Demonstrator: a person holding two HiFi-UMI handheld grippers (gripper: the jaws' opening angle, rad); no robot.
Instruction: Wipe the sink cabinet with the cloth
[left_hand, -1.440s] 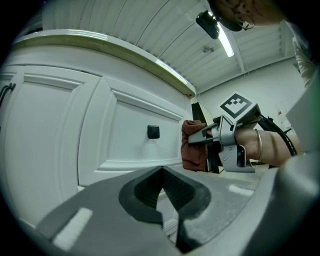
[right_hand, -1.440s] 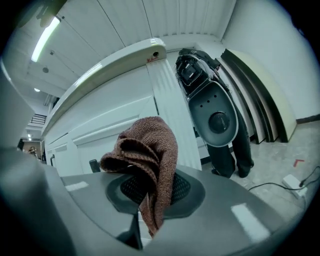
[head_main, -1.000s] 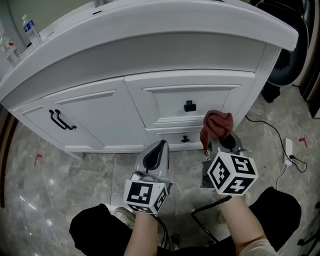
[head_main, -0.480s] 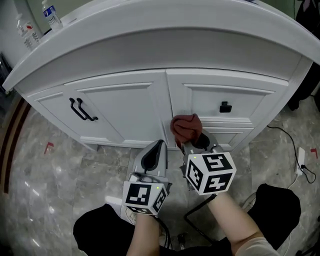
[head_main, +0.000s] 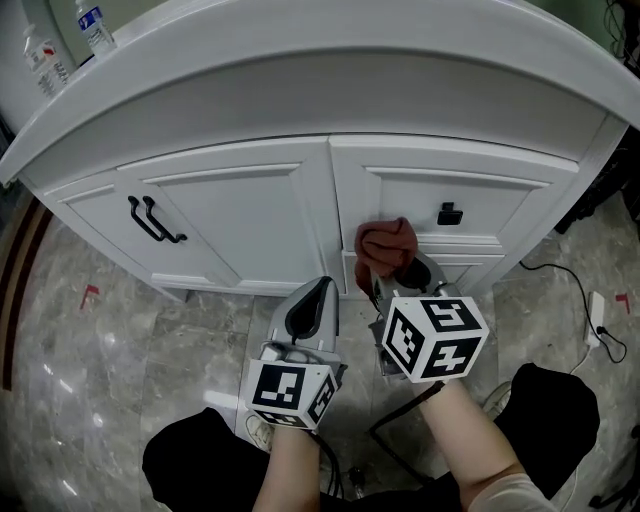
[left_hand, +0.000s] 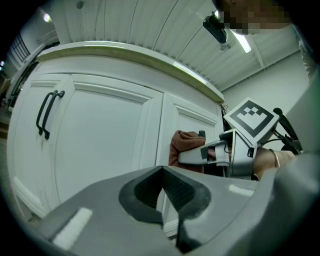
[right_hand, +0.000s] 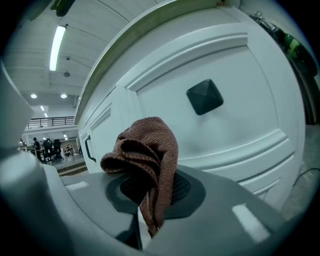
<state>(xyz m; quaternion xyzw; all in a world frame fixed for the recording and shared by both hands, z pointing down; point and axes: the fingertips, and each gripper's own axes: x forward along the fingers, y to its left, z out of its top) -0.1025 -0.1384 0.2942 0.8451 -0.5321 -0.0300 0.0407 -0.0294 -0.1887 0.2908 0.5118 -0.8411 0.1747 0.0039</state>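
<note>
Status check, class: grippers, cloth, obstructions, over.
Right hand-held gripper shut on cloth, near cabinet front. Left hand-held gripper shut, empty. Nothing between cloth and cabinet.

1. Bright, even overhead light fills the head view; the countertop (head_main: 350, 40) overhang throws a soft grey shadow across the sink cabinet (head_main: 250, 215).
2. The polished floor (head_main: 100, 340) carries pale glare.
3. A ceiling tube light (right_hand: 57, 47) burns in the right gripper view.
4. Both gripper views bow straight lines and darken at the corners; the near jaws blur, the cloth (right_hand: 150, 145) reads crisp.
</note>
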